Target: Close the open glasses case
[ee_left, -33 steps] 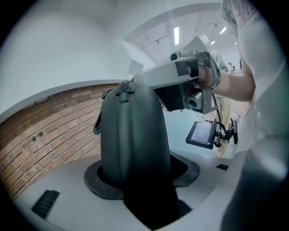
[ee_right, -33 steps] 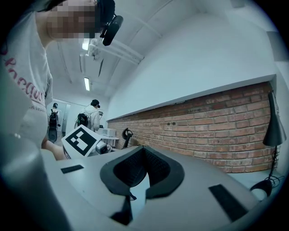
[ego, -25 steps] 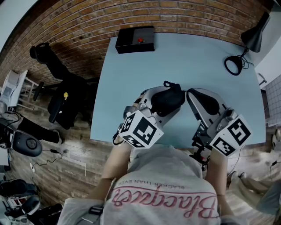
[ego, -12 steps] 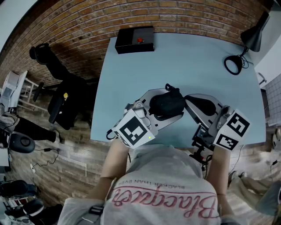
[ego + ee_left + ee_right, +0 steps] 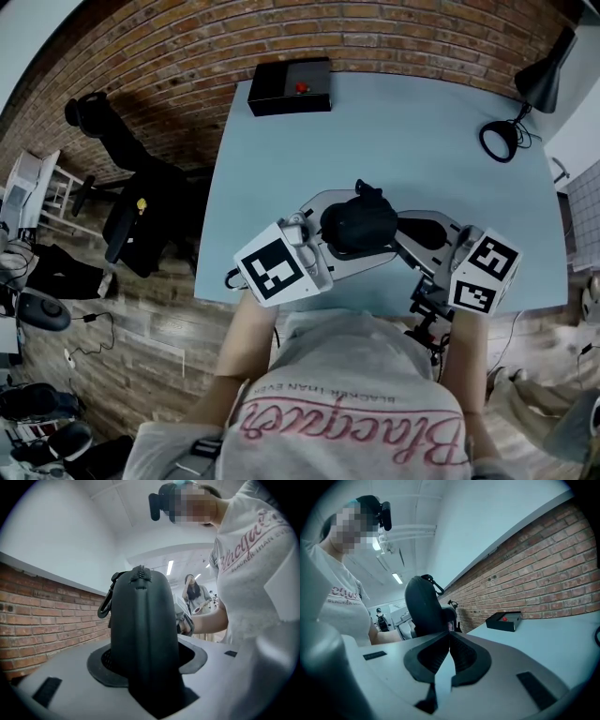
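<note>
Red-brown brick wall curves round the 12 o'clock side of the head view. Below it the pale blue table takes up the middle of the picture. At 6 o'clock the person's grey shirt with pink lettering fills the bottom edge, both forearms reaching up to the table's near side. The left gripper comes in from 7 o'clock and the right gripper from 4 o'clock (each carries its cube of square markers at the back). A black box with a red button lies at the table's 12 o'clock edge, well apart from the grippers. A black desk lamp stands near the 2 o'clock corner. The black glasses case is off the table surface, above its 6 o'clock part. The left gripper's jaws pinch it from both sides, and it stands upright between them with the zip seam on top. Whether the zip is fully drawn I cannot tell. The right gripper's jaws are pressed together at the tips with nothing between them, and the case sits just beyond them at 11 o'clock in that gripper's view. A small black clip loop hangs from the case at its 9 o'clock side.
</note>
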{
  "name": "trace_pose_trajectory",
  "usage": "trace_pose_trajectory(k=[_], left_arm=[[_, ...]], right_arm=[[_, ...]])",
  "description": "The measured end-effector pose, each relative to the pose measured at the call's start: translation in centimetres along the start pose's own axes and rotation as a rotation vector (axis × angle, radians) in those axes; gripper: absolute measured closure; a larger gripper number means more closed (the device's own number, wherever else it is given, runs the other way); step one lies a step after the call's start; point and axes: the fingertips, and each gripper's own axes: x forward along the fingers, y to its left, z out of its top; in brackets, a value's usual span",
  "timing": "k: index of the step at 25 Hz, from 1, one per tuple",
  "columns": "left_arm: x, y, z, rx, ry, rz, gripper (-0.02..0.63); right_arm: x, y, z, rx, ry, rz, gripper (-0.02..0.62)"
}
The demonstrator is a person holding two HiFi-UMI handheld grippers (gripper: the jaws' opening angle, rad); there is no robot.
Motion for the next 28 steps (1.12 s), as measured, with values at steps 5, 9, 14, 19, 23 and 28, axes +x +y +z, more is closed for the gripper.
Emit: trace_pose_trajectory(k=[5, 9, 14, 19, 23, 28], left_arm=[[-0.1, 0.5, 0.7, -0.082, -0.040, 0.004, 0.345], [0.1, 1.4, 0.6, -0.116, -0.069, 0.033, 0.345], [0.0, 3.1, 0.8, -0.214, -0.137, 0.104, 0.345], [0.1, 5.7, 0.7, -0.393, -0.225, 0.212, 0.345], [0.0, 6.7, -1.2, -0.486, -0.190, 0.272, 0.345], [-1.1, 7.6, -2.5, -0.643, -0.235, 0.270, 0.344]], right_arm=[[1.1, -0.3, -1.7, 0.031, 0.043, 0.001, 0.574], [1.5, -0.8, -2.6, 0.088, 0.030, 0.000, 0.574], [1.7, -1.4, -3.0, 0.164, -0.009, -0.012, 0.574], [2.3, -1.5, -4.5, 0.178, 0.031, -0.027, 0.572], [1.9, -2.4, -5.2, 0.135, 0.073, -0.101, 0.574], [0.7, -3.3, -4.6, 0.186, 0.026, -0.112, 0.574]])
